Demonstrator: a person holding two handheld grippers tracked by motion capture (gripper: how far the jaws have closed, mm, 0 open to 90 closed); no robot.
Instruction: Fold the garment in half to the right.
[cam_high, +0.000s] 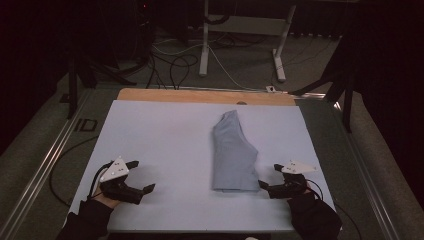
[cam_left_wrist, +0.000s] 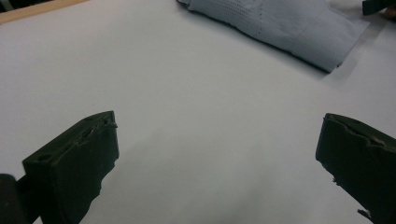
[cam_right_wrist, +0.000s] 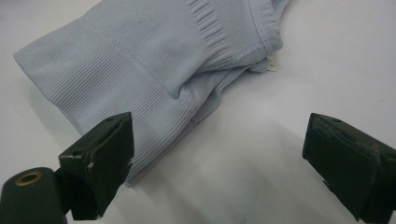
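Note:
A pale blue knit garment lies folded in a long strip on the white sheet, right of centre. Its ribbed hem lies just ahead of my right gripper's jaws. My right gripper rests at the garment's near right corner, open, with nothing between its jaws. My left gripper sits at the front left of the sheet, open and empty, well apart from the garment.
The sheet covers a wooden tabletop whose far edge shows. Metal rails run along both sides. Beyond the table stand white table legs and loose cables on the floor.

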